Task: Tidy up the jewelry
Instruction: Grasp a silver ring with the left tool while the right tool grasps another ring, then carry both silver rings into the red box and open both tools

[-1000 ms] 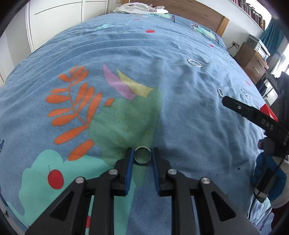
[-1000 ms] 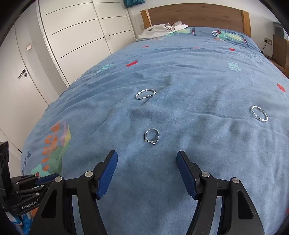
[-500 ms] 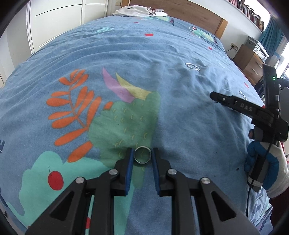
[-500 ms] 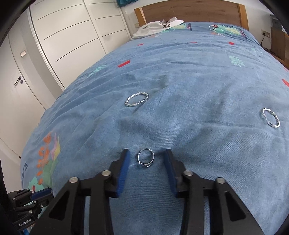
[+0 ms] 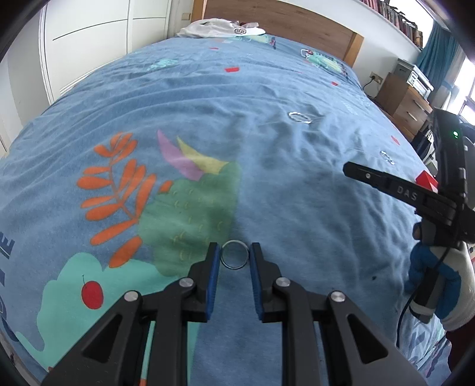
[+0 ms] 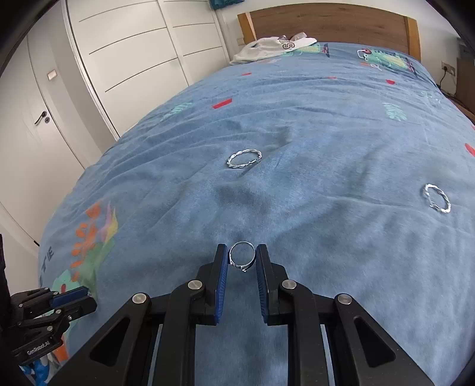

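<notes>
Left gripper [image 5: 234, 258]: its blue-padded fingers [image 5: 213, 277] are closing on a plain silver band ring [image 5: 234, 258], which is sitting pinched between the pads just above the blue patterned bedspread [image 5: 267, 89], beside the green printed patch.
Right gripper [image 6: 242, 257]: its jaws have just been closing, and its blue pads are now pressing on both sides of a thin silver ring with a small setting [image 6: 242, 257], which is standing upright between them, setting at 6 o'clock.
Twisted silver bangle [image 6: 244, 158]: lying flat on the bedspread at 12 o'clock from the right gripper, well apart from it.
Second twisted silver ring [image 6: 437, 198]: lying flat at 2 o'clock from the right gripper, near the right edge of the right wrist view.
Right hand [image 5: 436, 282]: wearing a blue and white glove, wrapping the black handle at 3 o'clock in the left wrist view.
White garment [image 6: 273, 47]: lying crumpled at the wooden headboard [image 6: 332, 20], at 12 o'clock.
Surroundings: white wardrobe doors [image 6: 133, 53] are standing at 10 o'clock; a wooden drawer chest [image 5: 403, 104] is standing at 2 o'clock in the left wrist view.
</notes>
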